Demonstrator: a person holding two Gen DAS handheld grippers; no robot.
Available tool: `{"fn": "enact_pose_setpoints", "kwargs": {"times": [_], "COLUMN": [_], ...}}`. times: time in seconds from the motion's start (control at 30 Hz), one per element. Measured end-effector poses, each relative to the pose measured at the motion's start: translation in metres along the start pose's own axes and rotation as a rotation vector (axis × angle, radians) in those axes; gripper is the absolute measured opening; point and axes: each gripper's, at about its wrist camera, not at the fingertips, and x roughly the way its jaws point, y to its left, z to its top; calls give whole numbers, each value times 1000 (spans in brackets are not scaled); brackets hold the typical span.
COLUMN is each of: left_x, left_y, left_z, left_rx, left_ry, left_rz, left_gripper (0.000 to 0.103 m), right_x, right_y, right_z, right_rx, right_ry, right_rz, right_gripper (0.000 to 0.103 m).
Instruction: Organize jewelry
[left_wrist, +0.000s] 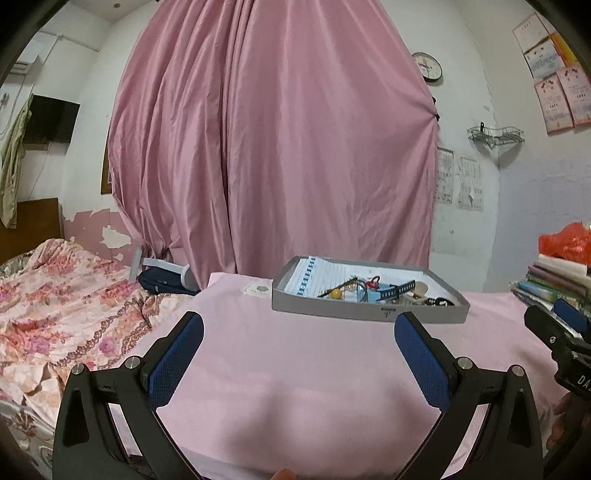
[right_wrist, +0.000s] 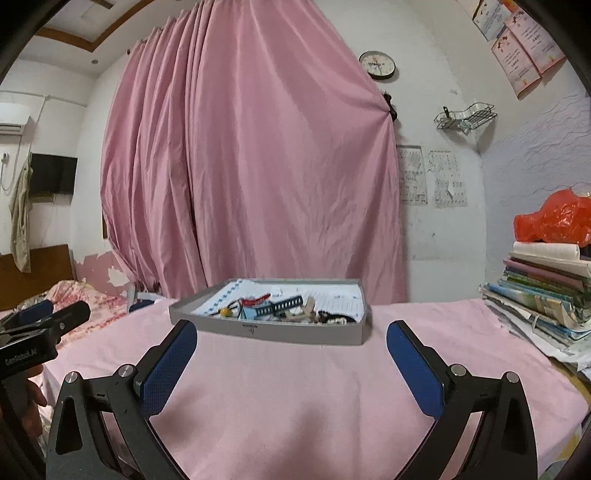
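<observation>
Jewelry (left_wrist: 373, 290) lies tangled in your shallow grey tray (left_wrist: 369, 314), frame centre, on smooth pink cloth (left_wrist: 295, 369). Left gripper (left_wrist: 299, 332) and right gripper (right_wrist: 291, 339): spread wide, empty.

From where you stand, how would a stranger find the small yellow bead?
On the pink tablecloth stands a shallow grey tray lined with paper. The yellow bead lies near its front left; it is the only round yellow piece among blue and black items.
</observation>
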Motion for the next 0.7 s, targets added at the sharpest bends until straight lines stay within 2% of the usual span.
{"fn": "enact_pose_setpoints", "kwargs": {"times": [0.23,0.7], "left_x": [16,21], "left_y": [2,4], "left_z": [-12,-14], "left_rx": [-7,-6], "left_ry": [44,49], "left_rz": [-8,-7], "left_gripper": [101,101], "right_x": [8,15], "right_y": [-1,-3], "right_z": [-8,-14], "right_rx": [6,12], "right_ry": [33,62], "right_rz": [-8,-6], "right_gripper": [103,103]}}
